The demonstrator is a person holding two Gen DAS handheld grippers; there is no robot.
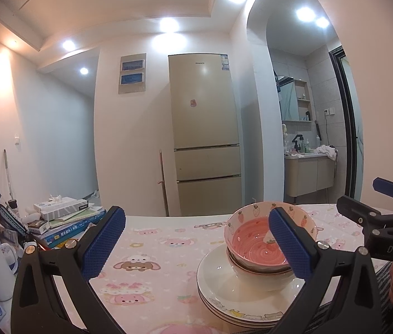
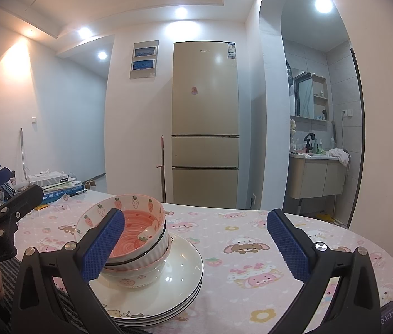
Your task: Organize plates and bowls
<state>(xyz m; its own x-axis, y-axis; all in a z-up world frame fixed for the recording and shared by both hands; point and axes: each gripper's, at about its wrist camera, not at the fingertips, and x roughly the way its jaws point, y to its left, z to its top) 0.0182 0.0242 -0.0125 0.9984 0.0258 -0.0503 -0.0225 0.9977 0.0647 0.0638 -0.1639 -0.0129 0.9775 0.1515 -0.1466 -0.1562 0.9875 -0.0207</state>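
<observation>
Looks basically done: pink strawberry-print ceramic bowls (image 2: 129,236) nested on the stacked white cartoon-rimmed plates (image 2: 168,286) on the worktop, both grippers' (image 1: 196,247) (image 2: 196,247) jaws wide open, holding nothing

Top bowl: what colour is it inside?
Pink with a swirl inside the top bowl; clearest in the right wrist view.

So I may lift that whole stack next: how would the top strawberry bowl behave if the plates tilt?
The top strawberry bowl already sits crooked in the bowls below, so it would likely slide. Its glaze looks slick and it is probably breakable. The plates themselves look stable.
</observation>
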